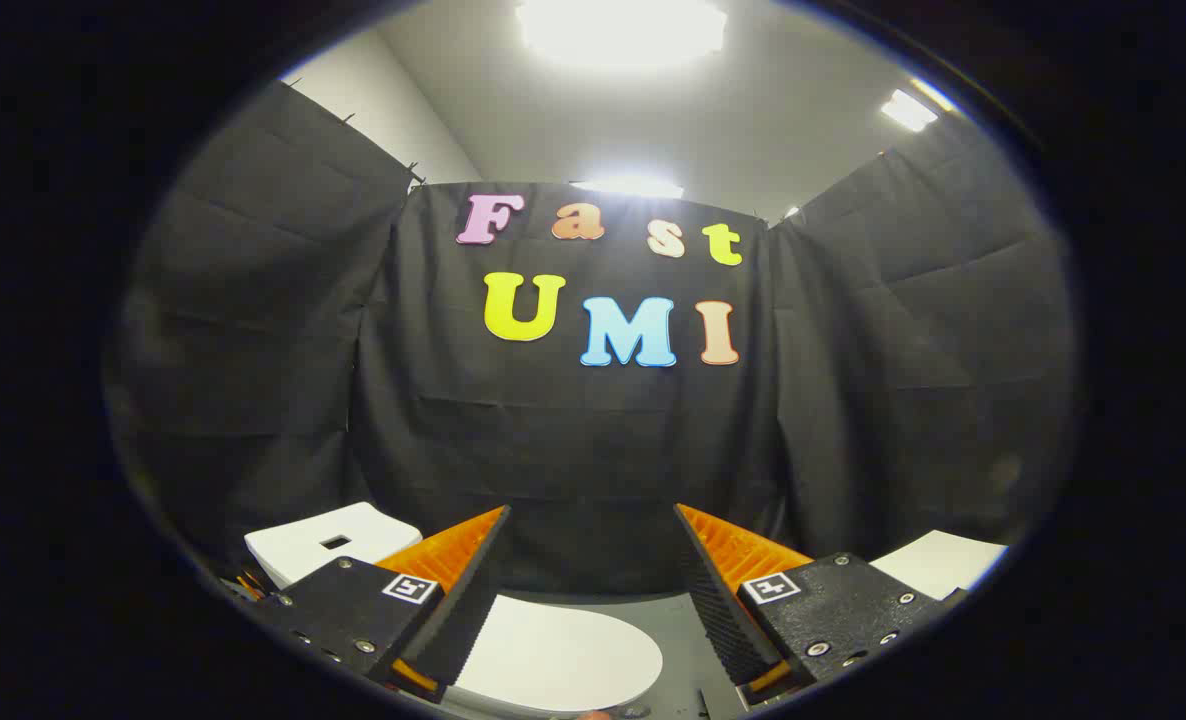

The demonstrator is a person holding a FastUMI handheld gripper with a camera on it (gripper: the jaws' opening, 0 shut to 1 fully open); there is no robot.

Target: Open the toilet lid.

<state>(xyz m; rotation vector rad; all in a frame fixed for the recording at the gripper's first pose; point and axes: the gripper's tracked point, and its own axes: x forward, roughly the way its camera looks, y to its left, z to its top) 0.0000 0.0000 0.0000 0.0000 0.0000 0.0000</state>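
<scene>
White toilet lid (563, 655), black cloth wall (573, 450)

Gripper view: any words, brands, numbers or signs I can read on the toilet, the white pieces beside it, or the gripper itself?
Toilet lid: no text, plain white.
White block with a dark slot, beside one finger: no text.
White panel beside the other finger: no text.
Gripper, open, fingers spread with the lid low between them: a square coded marker on each finger mount, a pattern, no letters or numbers.
</scene>
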